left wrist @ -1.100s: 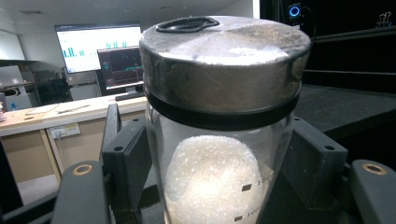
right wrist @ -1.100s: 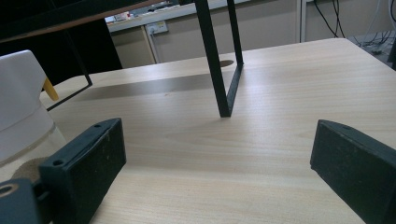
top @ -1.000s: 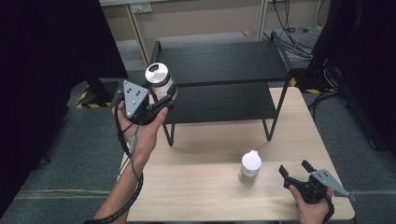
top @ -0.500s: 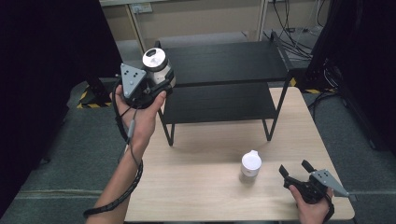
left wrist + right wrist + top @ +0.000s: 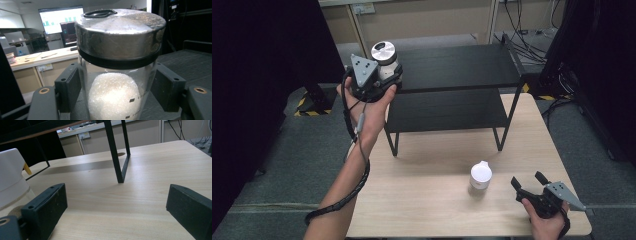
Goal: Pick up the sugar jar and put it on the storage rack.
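A glass jar (image 5: 384, 59) with a metal lid and white grains inside is held upright in my left gripper (image 5: 379, 80), raised at the left end of the black shelf's top deck (image 5: 457, 65). In the left gripper view the jar (image 5: 117, 72) stands between the two black pads (image 5: 68, 88), which press on its sides. My right gripper (image 5: 528, 181) rests low at the table's front right, open with nothing between its jaws. A white-capped container (image 5: 481, 175) stands on the table just left of it, and its white body (image 5: 10, 180) is at the left edge of the right gripper view.
The black two-level shelf stands at the back of the wooden table (image 5: 432, 200), with its thin legs (image 5: 116, 152) a little beyond my right gripper. Cables and desks lie behind the table. Dark curtains hang on both sides.
My left gripper has carried the jar up and away from me, from beside the shelf's front left corner to the height of its top deck. The right gripper has stayed put.
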### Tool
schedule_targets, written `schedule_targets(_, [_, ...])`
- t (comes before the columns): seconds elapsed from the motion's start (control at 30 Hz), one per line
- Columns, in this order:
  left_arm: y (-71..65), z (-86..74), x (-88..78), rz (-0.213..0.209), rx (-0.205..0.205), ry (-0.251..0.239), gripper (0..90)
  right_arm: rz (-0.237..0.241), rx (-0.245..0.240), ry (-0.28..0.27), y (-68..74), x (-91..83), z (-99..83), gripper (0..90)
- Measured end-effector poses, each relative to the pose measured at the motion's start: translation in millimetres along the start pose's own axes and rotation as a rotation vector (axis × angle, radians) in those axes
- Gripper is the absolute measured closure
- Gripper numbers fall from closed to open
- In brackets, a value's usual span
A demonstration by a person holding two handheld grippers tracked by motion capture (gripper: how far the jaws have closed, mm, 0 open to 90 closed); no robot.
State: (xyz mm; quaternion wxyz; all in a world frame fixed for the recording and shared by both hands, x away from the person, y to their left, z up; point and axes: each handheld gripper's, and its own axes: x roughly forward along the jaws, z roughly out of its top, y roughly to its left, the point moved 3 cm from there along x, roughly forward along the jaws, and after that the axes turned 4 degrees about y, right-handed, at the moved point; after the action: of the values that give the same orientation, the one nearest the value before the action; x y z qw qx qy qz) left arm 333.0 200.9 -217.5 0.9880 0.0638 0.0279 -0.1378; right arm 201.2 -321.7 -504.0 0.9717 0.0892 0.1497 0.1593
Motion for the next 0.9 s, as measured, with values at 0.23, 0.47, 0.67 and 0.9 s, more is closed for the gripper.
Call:
schedule_targets(0.23, [1.3,0.0,9.5,0.013,0.004,0.024,30.1,0.001,-0.002,0.001,0.0,0.1,0.2,3.6])
schedule_targets(0.47, [4.0,-1.9,16.2,0.013,-0.012,0.051,30.1,0.002,-0.002,0.002,-0.2,0.1,0.3,3.6])
schedule_targets(0.67, [6.4,-2.7,20.4,0.012,-0.029,0.063,30.0,0.003,-0.005,0.002,0.0,0.1,0.3,3.6])
schedule_targets(0.9, [8.8,-1.6,25.4,0.009,-0.054,0.073,30.0,0.004,-0.006,0.005,0.2,0.1,0.5,3.6])
